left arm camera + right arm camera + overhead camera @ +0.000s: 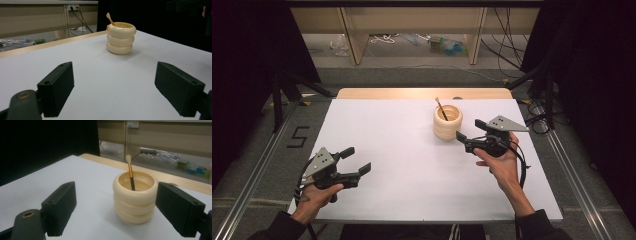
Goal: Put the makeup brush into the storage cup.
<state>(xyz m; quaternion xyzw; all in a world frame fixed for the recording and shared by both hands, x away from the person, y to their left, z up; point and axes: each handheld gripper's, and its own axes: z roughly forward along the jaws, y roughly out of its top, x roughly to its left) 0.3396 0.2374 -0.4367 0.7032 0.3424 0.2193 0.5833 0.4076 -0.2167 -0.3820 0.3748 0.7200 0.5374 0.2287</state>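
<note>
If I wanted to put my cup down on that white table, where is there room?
Nearly anywhere. The white table is bare from the left gripper across to the cream holder, and along the whole near edge between the two hands. The one crowded spot is far right, where the right gripper sits close beside the holder with its brush.

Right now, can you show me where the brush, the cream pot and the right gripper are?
brush (130,173): right gripper view, on its gold and black handle.
cream pot (135,207): right gripper view, on its ringed side.
right gripper (470,133): high view, between its open jaws.
</note>
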